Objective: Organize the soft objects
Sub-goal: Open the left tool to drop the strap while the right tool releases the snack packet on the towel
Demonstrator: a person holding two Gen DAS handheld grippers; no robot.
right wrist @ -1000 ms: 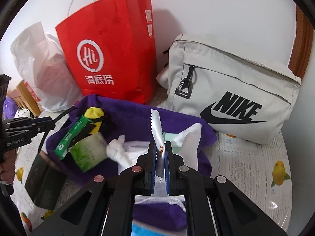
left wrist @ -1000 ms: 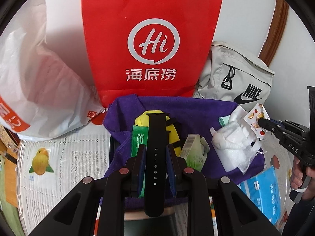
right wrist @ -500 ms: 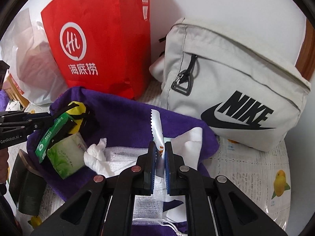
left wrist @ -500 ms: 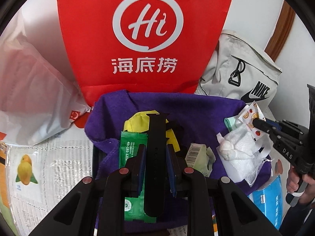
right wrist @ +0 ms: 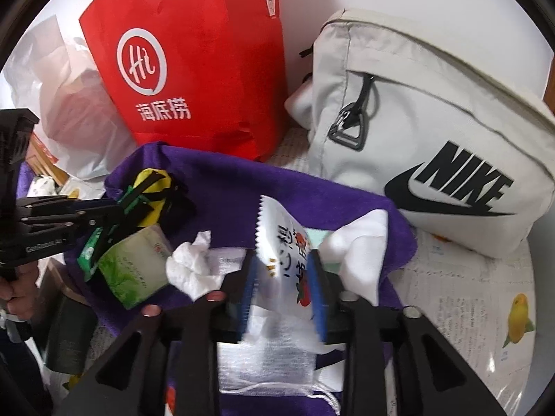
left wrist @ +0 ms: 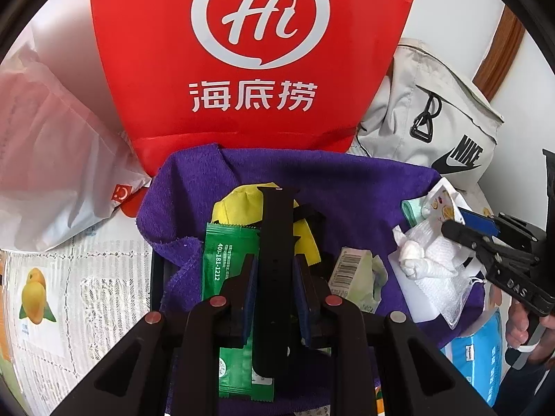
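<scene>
A purple towel [left wrist: 347, 180] lines a box and holds several small things. My left gripper [left wrist: 274, 267] is shut on a black watch strap [left wrist: 275, 242] over a green sachet [left wrist: 225, 277] and a yellow pouch [left wrist: 239, 204]. My right gripper [right wrist: 282, 270] has opened; a white fruit-print sachet [right wrist: 281, 239] lies loose between its jaws on white gauze [right wrist: 267, 353]. A green tissue pack [right wrist: 138, 270] and a crumpled white tissue [right wrist: 194, 267] lie between the two grippers.
A red paper bag [left wrist: 256, 52] stands right behind the towel. A grey Nike bag [right wrist: 433, 138] lies to the right and a white plastic bag [left wrist: 52, 159] to the left. A blue tissue pack [left wrist: 482, 353] sits at the front right.
Both grippers moved forward and lower over the towel. The right gripper's jaws opened and let go of the fruit-print sachet. The left gripper still grips the strap.
</scene>
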